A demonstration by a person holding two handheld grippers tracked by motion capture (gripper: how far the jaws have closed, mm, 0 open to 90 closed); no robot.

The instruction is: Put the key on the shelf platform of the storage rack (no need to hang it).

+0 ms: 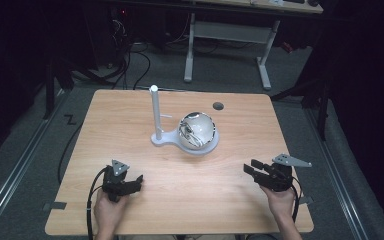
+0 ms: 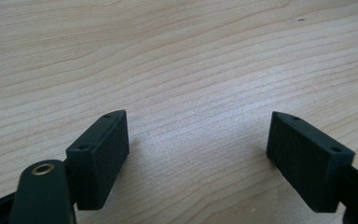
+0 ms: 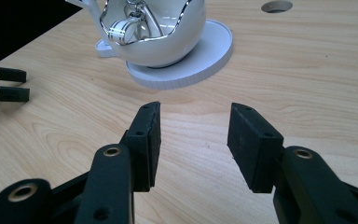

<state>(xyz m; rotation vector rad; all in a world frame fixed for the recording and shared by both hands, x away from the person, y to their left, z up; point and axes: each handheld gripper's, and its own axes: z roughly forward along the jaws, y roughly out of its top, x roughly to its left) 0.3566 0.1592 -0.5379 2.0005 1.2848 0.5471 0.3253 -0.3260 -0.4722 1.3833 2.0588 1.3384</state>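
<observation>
A glossy white bowl (image 1: 198, 131) with a wavy chrome rim sits on a round white base (image 1: 206, 148) in the middle of the wooden table (image 1: 230, 180). A thin white post (image 1: 155, 112) rises from the base's left end. Shiny metal pieces lie inside the bowl (image 3: 154, 32). My left gripper (image 1: 139, 180) rests low at the near left, open, with bare wood between its jaws (image 2: 198, 126). My right gripper (image 1: 250, 167) is at the near right, open and empty, and points toward the bowl and its base (image 3: 205, 60). Its jaws (image 3: 196, 114) stand a short way in front of the base.
A small round hole (image 1: 218, 106) is cut in the table behind the bowl, also visible as the hole (image 3: 277, 6) in the right gripper view. The left gripper's jaw tips (image 3: 4, 84) show far off at that view's left edge. A desk frame (image 1: 227, 45) and cables stand beyond the table.
</observation>
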